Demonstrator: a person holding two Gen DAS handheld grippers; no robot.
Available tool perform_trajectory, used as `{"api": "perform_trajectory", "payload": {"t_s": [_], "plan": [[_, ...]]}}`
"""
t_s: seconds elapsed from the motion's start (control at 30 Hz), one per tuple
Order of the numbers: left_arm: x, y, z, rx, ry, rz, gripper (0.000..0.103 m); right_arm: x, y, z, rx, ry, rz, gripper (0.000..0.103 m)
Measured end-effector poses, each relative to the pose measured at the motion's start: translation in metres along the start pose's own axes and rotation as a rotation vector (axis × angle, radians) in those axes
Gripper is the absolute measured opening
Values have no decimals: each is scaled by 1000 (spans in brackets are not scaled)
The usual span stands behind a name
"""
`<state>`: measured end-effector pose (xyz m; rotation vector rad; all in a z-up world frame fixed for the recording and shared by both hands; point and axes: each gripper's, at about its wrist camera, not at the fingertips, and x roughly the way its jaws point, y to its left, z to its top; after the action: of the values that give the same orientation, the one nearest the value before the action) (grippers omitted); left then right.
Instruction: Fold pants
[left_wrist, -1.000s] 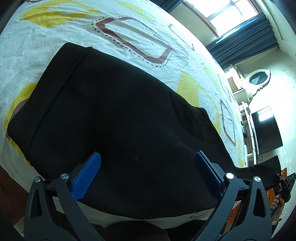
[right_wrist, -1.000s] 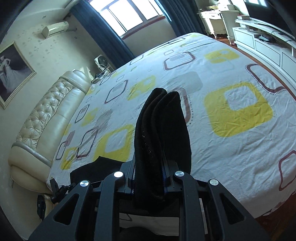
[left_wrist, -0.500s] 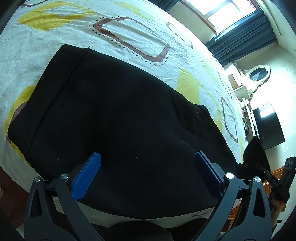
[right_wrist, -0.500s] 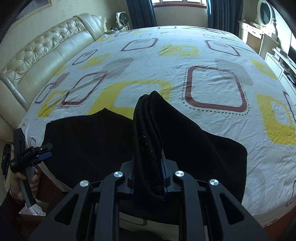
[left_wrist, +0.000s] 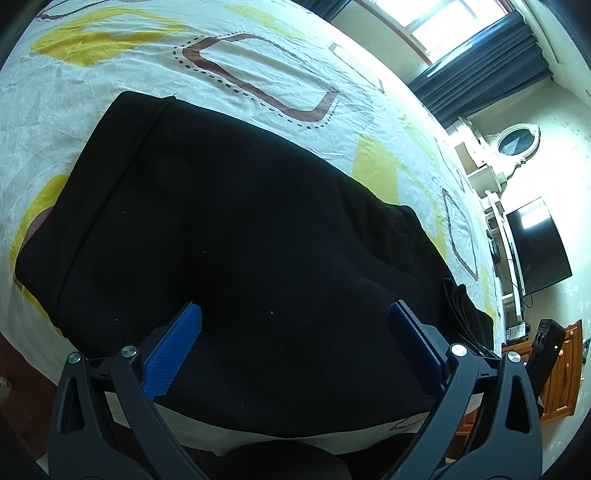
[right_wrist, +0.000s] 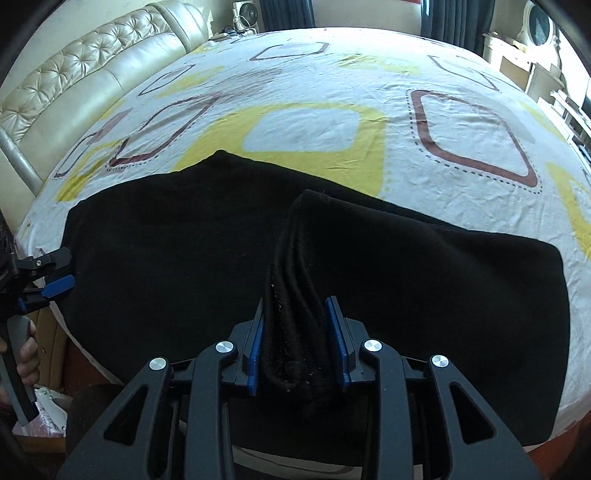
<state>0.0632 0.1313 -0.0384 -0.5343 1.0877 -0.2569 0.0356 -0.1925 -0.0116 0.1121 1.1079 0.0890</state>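
right tongs clamp bunched black pants; left tongs spread wide.

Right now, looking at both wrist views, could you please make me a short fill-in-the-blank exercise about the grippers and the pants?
1. The right gripper is shut on a bunched fold of the ____ pants.
2. The left gripper hovers over the pants with its jaws ____.
3. The pants lie on a bed sheet patterned with brown and ____ squares.

Missing words: black; open; yellow
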Motion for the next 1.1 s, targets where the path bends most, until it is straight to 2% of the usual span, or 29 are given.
{"api": "perform_trajectory", "payload": {"t_s": [0.07, 0.17, 0.27, 0.33, 0.4, 0.5, 0.63, 0.7, 0.73, 0.83, 0.93, 1.0, 1.1], "plan": [[0, -1, 0, 2, 0, 1, 100, 2, 8, -3, -4, 9, 37, 33], [0, 0, 0, 3, 0, 1, 100, 3, 23, -8, -26, 5, 62, 51], [0, 0, 0, 4, 0, 1, 100, -1, 33, -12, -42, -4, 111, 56], [0, 0, -1, 8, 1, 2, 100, -6, 36, -12, -39, -6, 184, 58], [-1, 0, -2, 13, 2, 1, 100, -11, 35, -11, -6, 15, 326, 58], [-1, 0, -3, 16, 3, -2, 100, -32, 21, -5, 18, -21, 393, 58], [-1, 1, -2, 16, 3, -5, 100, -67, -40, 9, 109, -116, 397, 58], [-1, 1, -2, 18, 3, -2, 100, -84, -89, 12, 201, -177, 363, 60], [-1, 1, -2, 19, 4, -1, 100, -90, -117, 11, 256, -202, 354, 65], [-1, 0, -3, 24, 4, 2, 100, -95, -194, 1, 407, -243, 312, 67], [0, -1, -4, 28, 6, 7, 100, -70, -247, -12, 544, -203, 307, 67], [0, -2, -4, 35, 7, 11, 100, -49, -267, -21, 605, -171, 358, 67], [0, -4, -5, 52, 9, 19, 100, -20, -275, -28, 661, -130, 456, 66]]}}
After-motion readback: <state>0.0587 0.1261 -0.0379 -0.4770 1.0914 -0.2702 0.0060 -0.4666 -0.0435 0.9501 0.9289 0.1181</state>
